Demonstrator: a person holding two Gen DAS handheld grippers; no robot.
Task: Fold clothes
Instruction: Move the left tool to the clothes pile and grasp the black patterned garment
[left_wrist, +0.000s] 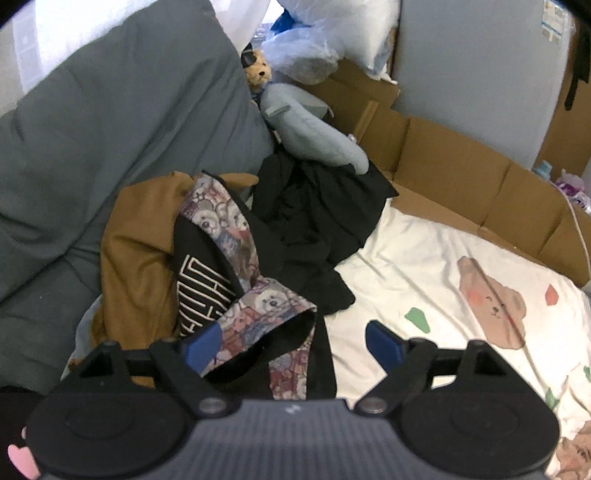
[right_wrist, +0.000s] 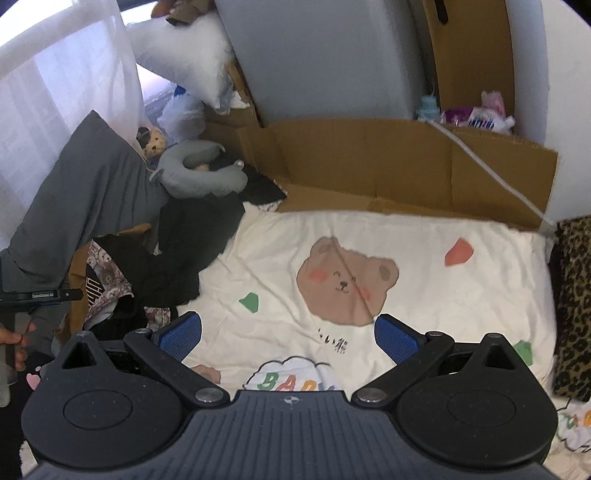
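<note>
Both grippers were released, holding nothing. My left gripper (left_wrist: 293, 345) hovered over the bear-print garment (left_wrist: 255, 306) atop the clothes pile (left_wrist: 207, 258), beside the grey cushion (left_wrist: 110, 129). My right gripper (right_wrist: 288, 332) hung over the bear-print bedsheet (right_wrist: 406, 266). Likely picking a piece; that needs a bite on an edge. Cardboard (right_wrist: 369, 166) lined the bed.

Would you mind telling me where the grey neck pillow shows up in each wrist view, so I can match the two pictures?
Left wrist view: the grey neck pillow lies upper centre, above the black clothes, right of the grey duvet.
Right wrist view: the grey neck pillow lies upper left, curled in a U.
Shared landmark: the small teddy bear sits just above-left of it in both.
</note>
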